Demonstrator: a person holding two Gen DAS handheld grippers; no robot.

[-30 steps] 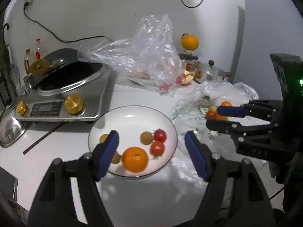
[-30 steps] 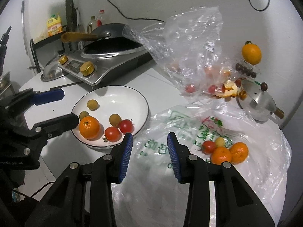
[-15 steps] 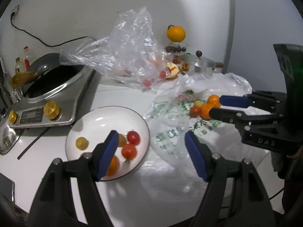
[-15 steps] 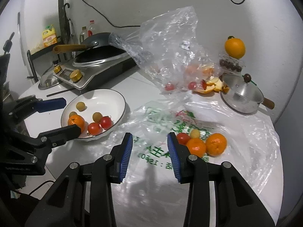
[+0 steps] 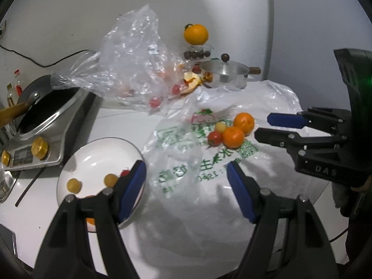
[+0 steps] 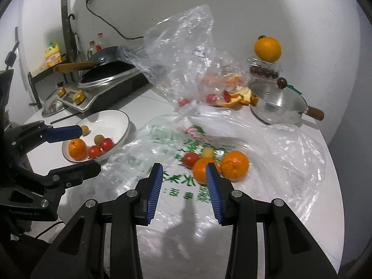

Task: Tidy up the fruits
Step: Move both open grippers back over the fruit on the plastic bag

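Two oranges (image 6: 233,165), a red tomato (image 6: 190,159) and a small yellow fruit (image 6: 207,152) lie on a flat plastic bag printed in green (image 6: 176,144). The same pile (image 5: 233,136) shows in the left wrist view. A white plate (image 6: 121,118) at the left holds an orange (image 6: 77,149), two tomatoes and small yellow fruits. My right gripper (image 6: 183,174) is open and empty just in front of the near orange. My left gripper (image 5: 186,176) is open and empty over the bag beside the plate (image 5: 93,153).
A crumpled clear bag (image 6: 186,53) with fruit and peel stands behind. A lidded steel pot (image 6: 276,107) sits at back right, with an orange (image 6: 267,48) on a box above it. An induction cooker with a wok (image 6: 104,79) is at back left.
Both grippers have swung right, away from the plate and toward the fruit pile on the printed bag. The right gripper is closer to the oranges. Both stay open.
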